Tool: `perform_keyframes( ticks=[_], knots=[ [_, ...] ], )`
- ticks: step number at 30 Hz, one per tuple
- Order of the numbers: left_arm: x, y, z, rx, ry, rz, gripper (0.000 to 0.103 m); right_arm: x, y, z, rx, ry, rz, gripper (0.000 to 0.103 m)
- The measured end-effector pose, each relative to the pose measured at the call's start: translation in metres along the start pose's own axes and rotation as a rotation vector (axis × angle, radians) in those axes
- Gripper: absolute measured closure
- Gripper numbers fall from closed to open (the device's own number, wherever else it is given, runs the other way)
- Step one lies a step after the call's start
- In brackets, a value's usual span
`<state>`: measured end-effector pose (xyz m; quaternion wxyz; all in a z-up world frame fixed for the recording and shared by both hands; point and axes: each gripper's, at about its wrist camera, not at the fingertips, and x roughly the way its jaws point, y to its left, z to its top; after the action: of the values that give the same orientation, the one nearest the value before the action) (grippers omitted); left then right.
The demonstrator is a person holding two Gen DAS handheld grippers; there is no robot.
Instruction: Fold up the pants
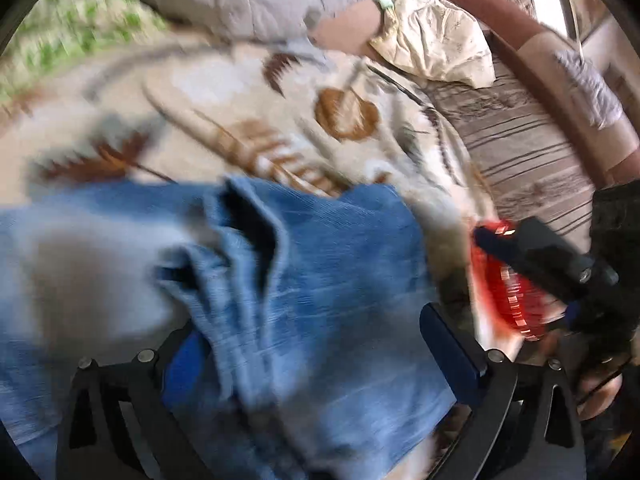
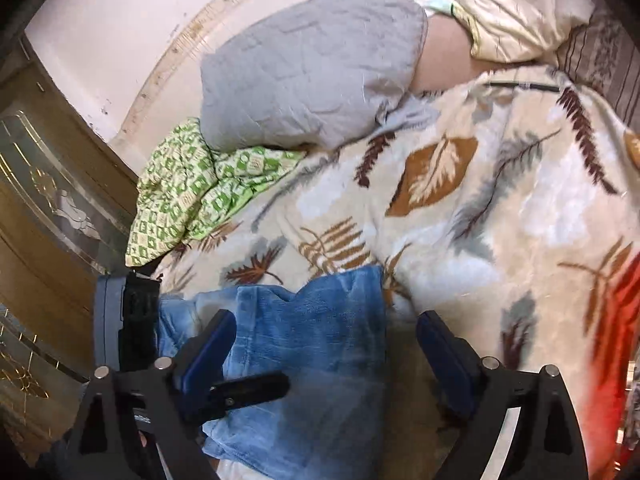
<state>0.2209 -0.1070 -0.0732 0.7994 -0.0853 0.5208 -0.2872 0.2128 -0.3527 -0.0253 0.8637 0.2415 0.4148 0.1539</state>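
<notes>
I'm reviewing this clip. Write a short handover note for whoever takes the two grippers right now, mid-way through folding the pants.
Left gripper: open, with the jeans bunched between its fingers; this view is blurred.
Right gripper: open, over the same jeans, not clamping them.
The jeans lie in a partly doubled heap on the leaf-print blanket, near the gray pillow and green cloth.
Done: some rough layering only.
Left: flatten the heap, line up the legs, finish the folds.

Soft daylight, heavy fisheye, left wrist view motion-blurred.
Left view: jeans [image 1: 304, 280] and blanket [image 1: 240, 92] smeared, window glare far right. Right view sharper; red smear at right edge, dark corner vignette.
</notes>
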Motion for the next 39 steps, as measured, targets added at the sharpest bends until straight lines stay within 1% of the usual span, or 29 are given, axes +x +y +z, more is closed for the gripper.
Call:
perform_keyframes(
  ticks=[2, 6, 9, 12, 16, 18, 20, 22, 24, 26, 29, 30, 31, 33, 34, 35, 37, 38, 39],
  knots=[
    [-0.014, 0.005, -0.003, 0.002, -0.012, 0.003, 0.003, -0.010, 0.005, 0.000, -0.014, -0.009, -0.005, 0.010],
    [-0.062, 0.032, -0.016, -0.008, -0.063, 0.076, 0.003, -0.020, 0.023, -0.005, -0.050, -0.020, 0.015, 0.010],
    [-0.113, 0.061, -0.030, -0.009, -0.116, 0.175, 0.003, -0.017, 0.044, -0.010, -0.079, -0.018, 0.052, 0.010],
    [-0.168, 0.095, -0.047, -0.033, -0.165, 0.281, 0.003, -0.006, 0.073, -0.016, -0.113, -0.002, 0.097, 0.010],
    [-0.245, 0.133, -0.071, -0.053, -0.207, 0.446, 0.003, 0.018, 0.120, -0.027, -0.180, 0.025, 0.160, 0.010],
    [-0.281, 0.147, -0.079, -0.050, -0.204, 0.529, 0.003, 0.030, 0.140, -0.033, -0.201, 0.042, 0.180, 0.010],
    [-0.319, 0.153, -0.084, -0.010, -0.182, 0.632, 0.003, 0.042, 0.161, -0.037, -0.212, 0.059, 0.207, 0.010],
    [-0.344, 0.158, -0.087, 0.023, -0.148, 0.684, 0.001, 0.052, 0.181, -0.039, -0.218, 0.069, 0.234, 0.010],
    [-0.354, 0.166, -0.089, 0.021, -0.111, 0.665, 0.000, 0.060, 0.203, -0.040, -0.227, 0.072, 0.262, 0.009],
    [-0.348, 0.176, -0.094, -0.004, -0.120, 0.637, 0.000, 0.068, 0.220, -0.041, -0.241, 0.082, 0.274, 0.009],
    [-0.314, 0.193, -0.105, -0.071, -0.124, 0.558, 0.000, 0.078, 0.237, -0.045, -0.271, 0.106, 0.258, 0.009],
    [-0.293, 0.200, -0.110, -0.105, -0.124, 0.514, 0.000, 0.079, 0.239, -0.046, -0.280, 0.114, 0.249, 0.009],
    [-0.282, 0.201, -0.115, -0.132, -0.134, 0.479, 0.000, 0.081, 0.241, -0.046, -0.293, 0.124, 0.235, 0.009],
    [-0.254, 0.204, -0.126, -0.226, -0.158, 0.358, 0.000, 0.083, 0.241, -0.044, -0.305, 0.132, 0.215, 0.009],
    [-0.240, 0.206, -0.133, -0.291, -0.169, 0.268, 0.000, 0.083, 0.239, -0.043, -0.311, 0.133, 0.203, 0.009],
    [-0.230, 0.207, -0.139, -0.339, -0.177, 0.203, 0.000, 0.083, 0.237, -0.041, -0.312, 0.133, 0.191, 0.009],
    [-0.212, 0.210, -0.150, -0.447, -0.196, 0.090, 0.000, 0.082, 0.230, -0.038, -0.307, 0.129, 0.172, 0.009],
    [-0.205, 0.213, -0.155, -0.502, -0.208, 0.056, 0.000, 0.082, 0.227, -0.035, -0.303, 0.129, 0.167, 0.009],
    [-0.201, 0.217, -0.158, -0.550, -0.221, 0.037, 0.000, 0.080, 0.223, -0.035, -0.300, 0.129, 0.164, 0.009]
  ],
)
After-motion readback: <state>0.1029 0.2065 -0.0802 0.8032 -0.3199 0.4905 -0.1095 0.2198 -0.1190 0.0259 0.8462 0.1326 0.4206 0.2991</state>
